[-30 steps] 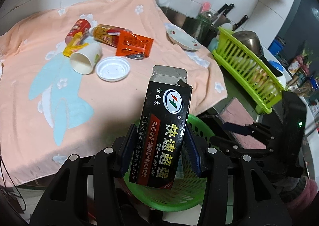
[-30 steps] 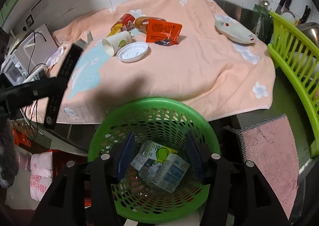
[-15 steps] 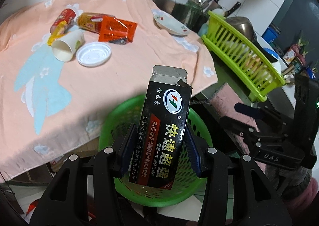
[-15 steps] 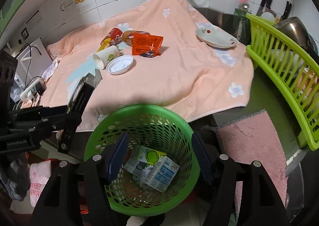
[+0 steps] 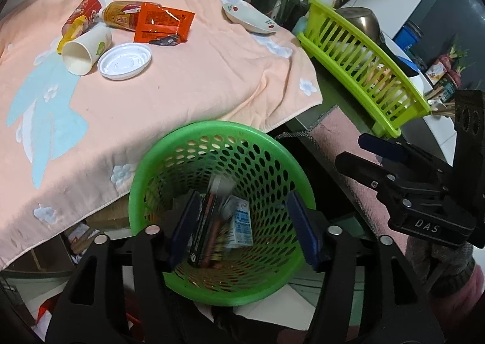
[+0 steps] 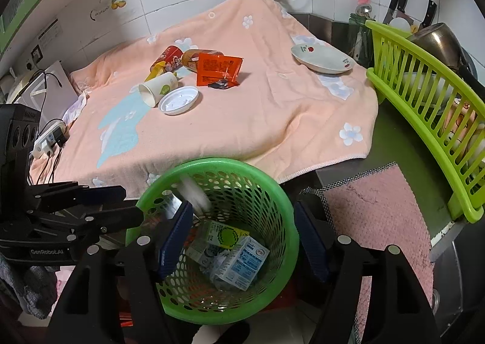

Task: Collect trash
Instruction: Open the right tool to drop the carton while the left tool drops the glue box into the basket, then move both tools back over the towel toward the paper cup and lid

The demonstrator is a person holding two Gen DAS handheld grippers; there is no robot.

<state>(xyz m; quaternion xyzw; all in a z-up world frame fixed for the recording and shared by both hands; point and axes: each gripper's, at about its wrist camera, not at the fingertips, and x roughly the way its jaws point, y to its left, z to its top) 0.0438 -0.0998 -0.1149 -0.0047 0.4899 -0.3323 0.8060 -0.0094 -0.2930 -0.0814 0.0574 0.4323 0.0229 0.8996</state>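
We look down from both wrists into the green perforated basket [image 5: 222, 144] at the front edge of the bench, below the hanging edge of the peach towel [image 5: 182, 71]. Our left gripper [image 5: 242, 230] hangs over the basket with its blue-padded fingers [image 5: 185, 227] spread wide and nothing between them; the black carton [image 5: 204, 227] shows blurred inside the basket, standing on end near the left wall. Beside it in the basket lie a blue-and-white drink carton [image 6: 242, 263] and a green-and-yellow carton [image 6: 222, 235], tipped against each other on the bottom. Our right gripper [image 6: 242, 241] also hangs over the rim, fingers [image 6: 312, 244] parted and empty. On the towel, well apart from the basket, a cluster of trash lies: a paper cup [image 5: 86, 50] on its side with its mouth toward us, a white plastic lid [image 5: 125, 61] just beside it, a red can [image 5: 81, 15] and a brown-labelled bottle [image 5: 121, 15] lying down, and an orange sachet [image 5: 163, 25] across the bottle's end with a small dark wrapper [image 5: 165, 41] at its lower edge. A white dish [image 5: 248, 15] sits near the towel's far right corner. The lime dish rack [image 5: 363, 62] stands on the right, holding dishes, and a pink mat [image 6: 379, 222] lies in front of it.
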